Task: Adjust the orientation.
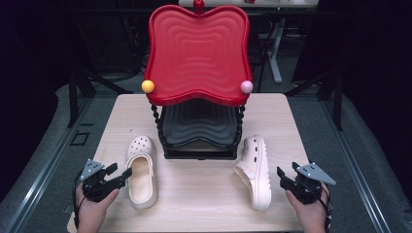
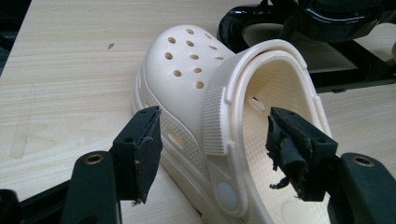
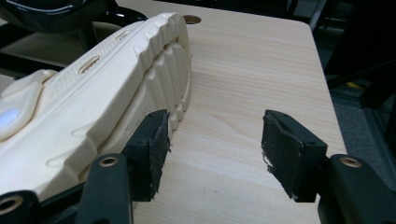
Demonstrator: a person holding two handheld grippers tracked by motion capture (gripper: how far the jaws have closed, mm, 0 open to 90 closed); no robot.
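Two cream clogs lie on the wooden table in front of a rack. The left clog (image 1: 141, 172) (image 2: 187, 79) stands upright, toe away from me. My left gripper (image 1: 120, 172) (image 2: 217, 149) is open, its jaws on either side of that clog's near side wall and strap without touching. The right clog (image 1: 253, 170) (image 3: 93, 98) lies on its side, its ridged sole turned toward my right gripper (image 1: 287, 170) (image 3: 219, 149). That gripper is open just right of the sole, with bare table between its jaws.
A black two-tier rack (image 1: 199, 145) stands mid-table, with a red wavy tray (image 1: 197, 53) on top and a black tray (image 1: 199, 124) below. A yellow ball (image 1: 147, 86) and a pink ball (image 1: 247, 87) sit at the red tray's front corners. The table edge (image 1: 303, 160) runs close by the right gripper.
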